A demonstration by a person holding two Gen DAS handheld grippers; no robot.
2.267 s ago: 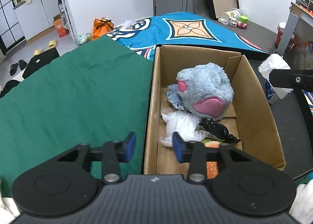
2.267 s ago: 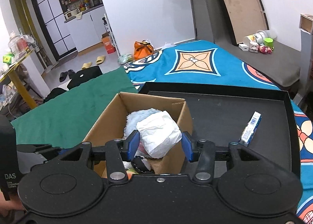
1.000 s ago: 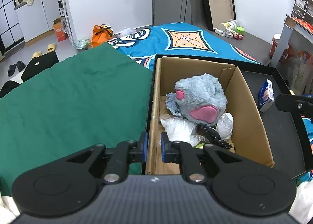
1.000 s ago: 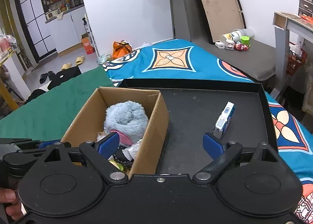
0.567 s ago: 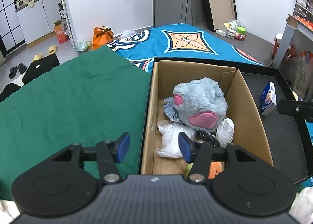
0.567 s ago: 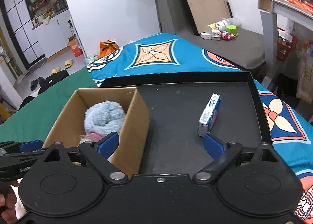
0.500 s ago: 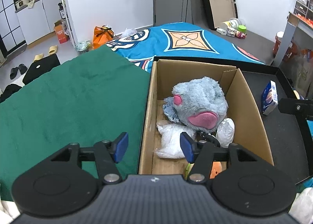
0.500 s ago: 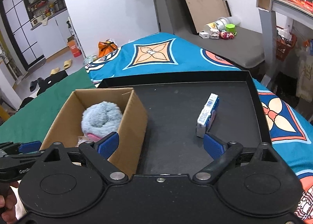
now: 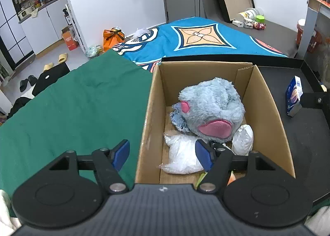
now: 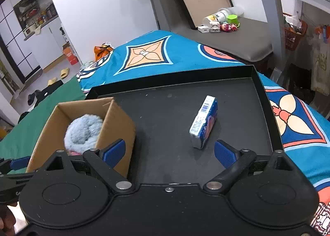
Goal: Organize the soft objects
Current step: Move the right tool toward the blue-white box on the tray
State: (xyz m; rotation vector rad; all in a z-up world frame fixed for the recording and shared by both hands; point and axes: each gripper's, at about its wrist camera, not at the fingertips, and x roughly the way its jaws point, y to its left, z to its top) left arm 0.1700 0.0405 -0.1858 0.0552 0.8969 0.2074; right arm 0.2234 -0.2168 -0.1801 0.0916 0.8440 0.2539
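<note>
A cardboard box stands on the left part of a black tray. In it lie a grey-blue plush toy with pink patches, a clear plastic bag and a small white wrapped bundle. My left gripper is open and empty, straddling the box's near left wall. A blue tissue pack lies on the tray. My right gripper is wide open and empty, just short of the pack. The box also shows in the right wrist view.
A green cloth covers the surface left of the box. A blue patterned blanket lies beyond the tray. A grey bench with small toys and a desk leg stand at the right. The tray's raised rim bounds the right side.
My right gripper let the white bundle go into the box, opened wide and swung right toward the tissue pack. My left gripper closed briefly on the box wall, then opened again.
</note>
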